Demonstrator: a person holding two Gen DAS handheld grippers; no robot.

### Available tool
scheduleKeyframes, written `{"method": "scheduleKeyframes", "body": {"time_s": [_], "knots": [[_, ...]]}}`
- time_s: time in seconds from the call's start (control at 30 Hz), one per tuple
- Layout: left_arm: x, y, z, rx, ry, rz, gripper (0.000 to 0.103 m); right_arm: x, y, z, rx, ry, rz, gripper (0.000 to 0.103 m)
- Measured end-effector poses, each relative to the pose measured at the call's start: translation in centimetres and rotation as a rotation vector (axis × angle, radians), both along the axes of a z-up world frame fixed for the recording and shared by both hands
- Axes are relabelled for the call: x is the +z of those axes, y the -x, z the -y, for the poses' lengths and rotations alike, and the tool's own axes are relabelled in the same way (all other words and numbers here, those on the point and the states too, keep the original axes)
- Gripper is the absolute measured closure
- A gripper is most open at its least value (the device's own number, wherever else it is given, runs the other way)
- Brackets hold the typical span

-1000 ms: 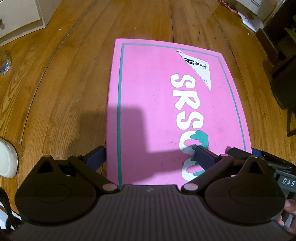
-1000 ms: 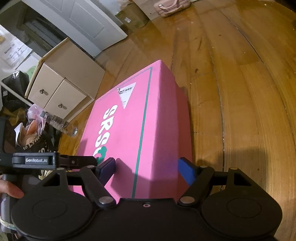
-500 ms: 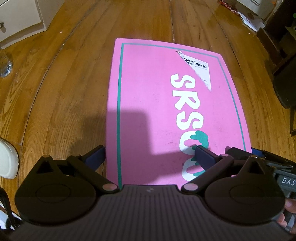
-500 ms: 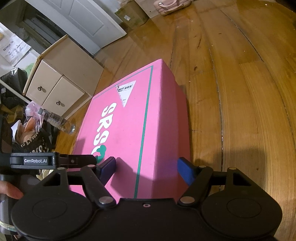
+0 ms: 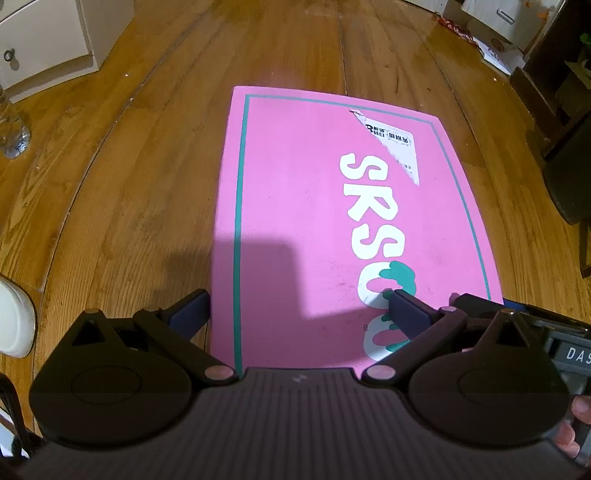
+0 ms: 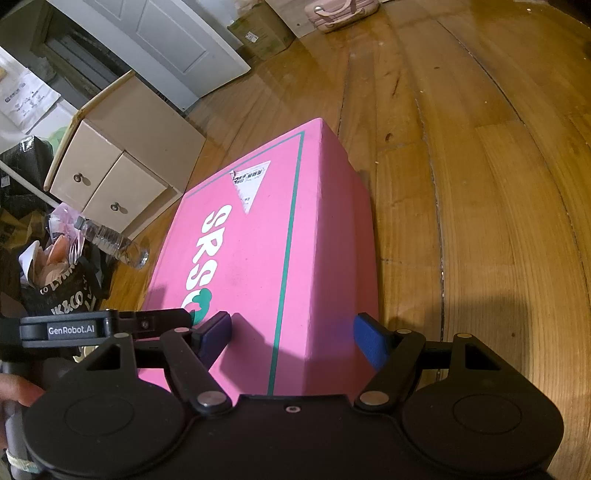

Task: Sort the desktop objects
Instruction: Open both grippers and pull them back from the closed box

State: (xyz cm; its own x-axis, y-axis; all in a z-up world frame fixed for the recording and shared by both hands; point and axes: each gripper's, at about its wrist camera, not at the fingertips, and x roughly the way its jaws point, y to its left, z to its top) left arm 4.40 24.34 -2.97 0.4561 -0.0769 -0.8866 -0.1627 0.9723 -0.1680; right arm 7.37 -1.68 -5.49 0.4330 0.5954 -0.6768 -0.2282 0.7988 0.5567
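A pink box (image 5: 303, 206) with a teal border line, white letters and a torn white label lies flat on the wooden floor. My left gripper (image 5: 297, 312) stands open over its near left corner, one finger outside the left edge and the other above the lid. In the right wrist view the same pink box (image 6: 258, 258) fills the middle. My right gripper (image 6: 291, 336) is open over the near right corner, its left finger above the lid and its right finger beside the side wall. Neither gripper has a pad visibly pressing on the box.
A beige two-drawer cabinet (image 6: 110, 184) stands far left beside a white door (image 6: 166, 44). A clear plastic bottle (image 6: 110, 240) and a black bag of papers (image 6: 55, 288) lie left of the box. Cardboard boxes (image 5: 498, 22) and dark furniture (image 5: 569, 147) are at the far right.
The left wrist view has tipped up slightly, so the box sits a little lower in it. The box and both grippers' jaws look the same.
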Motion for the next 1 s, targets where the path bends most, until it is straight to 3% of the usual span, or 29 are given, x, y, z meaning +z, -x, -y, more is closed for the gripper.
{"method": "scheduleKeyframes", "body": {"time_s": [0.17,0.33,0.5,0.63,0.73,1.0], "knots": [[0.2,0.1,0.2,0.024,-0.014,-0.007,0.0,0.5,0.1,-0.5,0.005,0.038,0.018,0.025],[1.3,0.3,1.4,0.067,-0.106,-0.044,0.0,1.3,0.1,-1.2,0.022,0.095,0.036,0.025],[3.7,2.7,2.7,0.083,-0.122,0.028,0.0,3.1,1.0,-1.2,0.085,0.143,0.065,0.025],[5.5,4.7,4.7,0.035,-0.223,0.046,0.0,5.7,2.6,0.0,0.143,0.111,0.114,0.025],[6.2,6.1,6.4,0.008,-0.3,0.043,0.0,7.5,4.2,0.4,0.206,0.146,0.154,0.022],[5.9,8.9,9.7,-0.069,-0.366,0.043,0.0,8.3,7.7,0.0,0.303,0.298,0.162,0.022]]}}
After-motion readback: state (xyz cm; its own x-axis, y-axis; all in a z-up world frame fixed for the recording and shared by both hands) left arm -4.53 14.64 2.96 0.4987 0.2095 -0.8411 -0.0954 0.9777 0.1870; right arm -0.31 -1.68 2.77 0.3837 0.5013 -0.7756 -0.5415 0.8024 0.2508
